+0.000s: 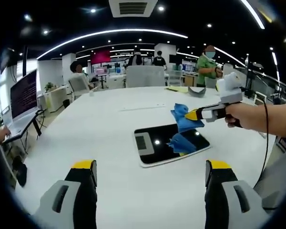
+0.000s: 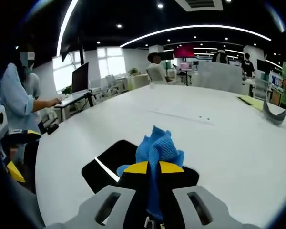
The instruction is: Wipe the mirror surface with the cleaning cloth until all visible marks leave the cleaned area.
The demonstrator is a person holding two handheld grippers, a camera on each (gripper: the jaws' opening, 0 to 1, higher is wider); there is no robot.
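A flat rectangular mirror (image 1: 170,143) lies on the white table (image 1: 109,133), its dark glass reflecting ceiling lights. A blue cleaning cloth (image 1: 185,118) hangs over the mirror's far right part, pinched in my right gripper (image 1: 192,115), which a hand holds from the right. In the right gripper view the yellow-tipped jaws of the right gripper (image 2: 153,168) are shut on the blue cloth (image 2: 158,145), just above the mirror (image 2: 109,164). My left gripper (image 1: 150,167) stands open near the table's front edge, short of the mirror, nothing between its fingers.
Several people stand or sit around the office beyond the table. A monitor (image 1: 23,94) on a desk is at the left. A grey curved object (image 2: 273,116) and yellow paper (image 2: 250,100) lie at the table's far side. A thin strip (image 1: 139,108) lies beyond the mirror.
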